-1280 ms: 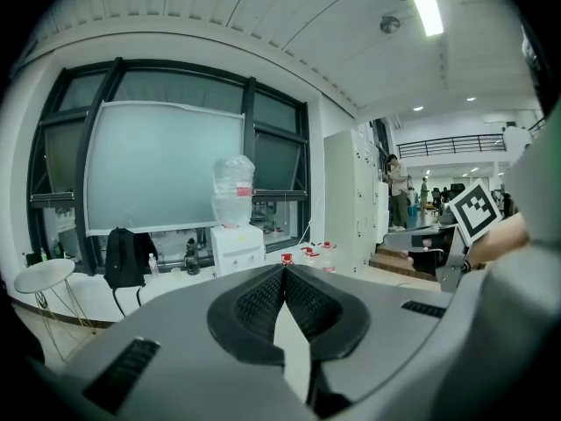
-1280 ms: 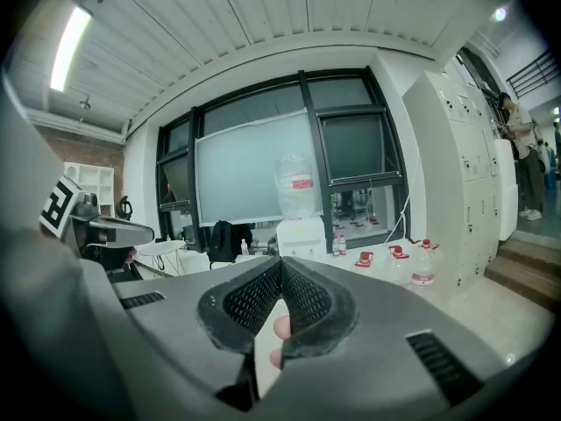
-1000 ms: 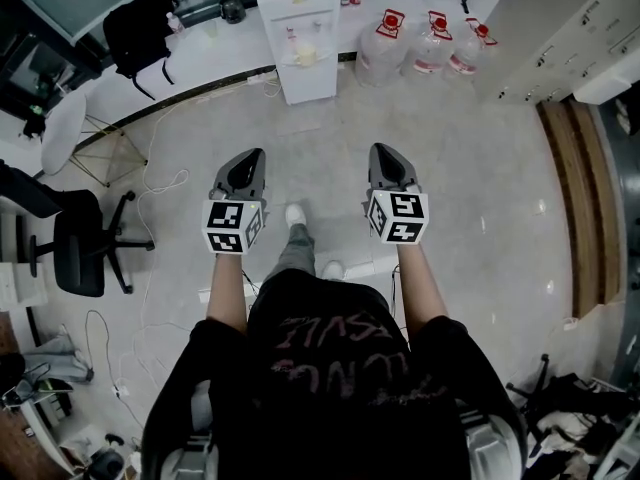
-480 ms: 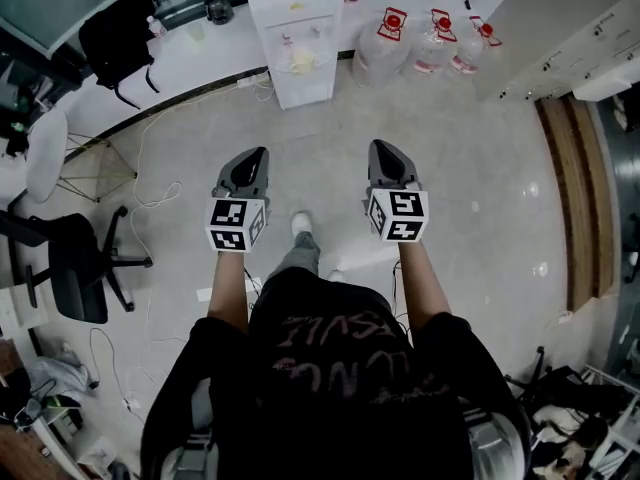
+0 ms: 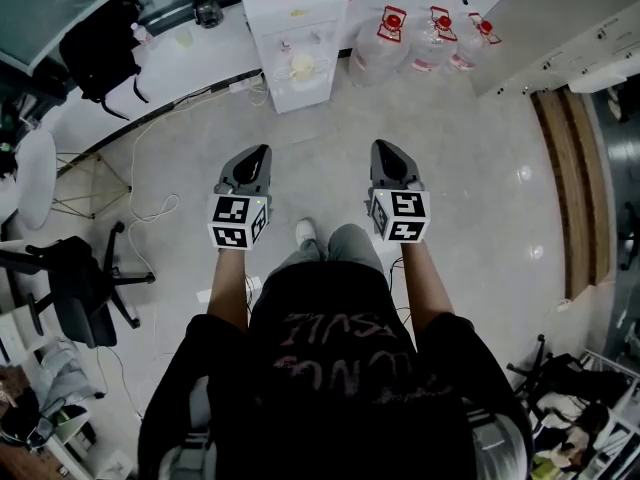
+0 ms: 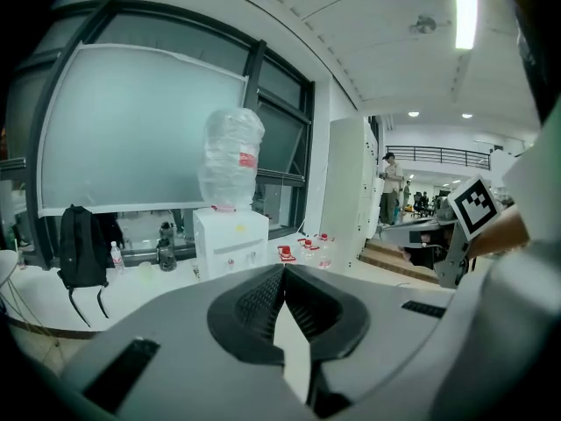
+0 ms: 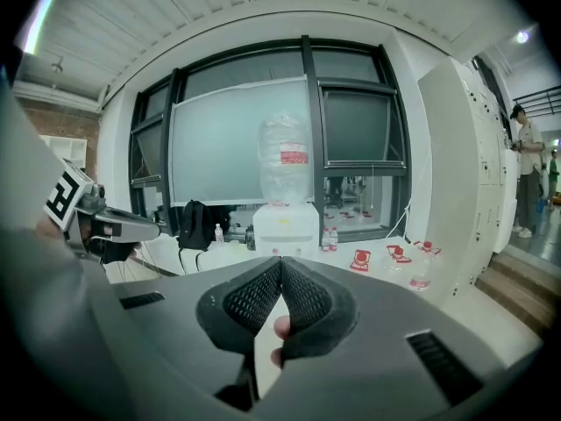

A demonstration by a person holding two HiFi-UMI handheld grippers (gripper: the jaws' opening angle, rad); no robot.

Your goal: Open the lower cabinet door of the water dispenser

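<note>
The white water dispenser (image 5: pixel 295 38) stands against the far wall with a clear bottle (image 6: pixel 232 156) on top. Its front with the taps faces me, and the lower cabinet door (image 5: pixel 301 90) looks closed. Both grippers are held out side by side above the floor, well short of the dispenser. My left gripper (image 5: pixel 256 154) is shut with nothing in it, its pads meeting at the tip (image 6: pixel 282 268). Beside it, my right gripper (image 5: pixel 385 149) is also shut and empty (image 7: pixel 280 260). In both gripper views the gripper's own body hides the dispenser's lower part.
Several spare water bottles (image 5: pixel 430 38) with red caps stand on the floor right of the dispenser. White lockers (image 5: pixel 560 28) fill the right side. A black backpack (image 5: pixel 95 38), an office chair (image 5: pixel 80 288) and loose cables (image 5: pixel 150 198) lie to the left.
The person has walked toward the dispenser, which now sits lower and larger in the head view. Both grippers kept their side-by-side pose and stayed shut.
</note>
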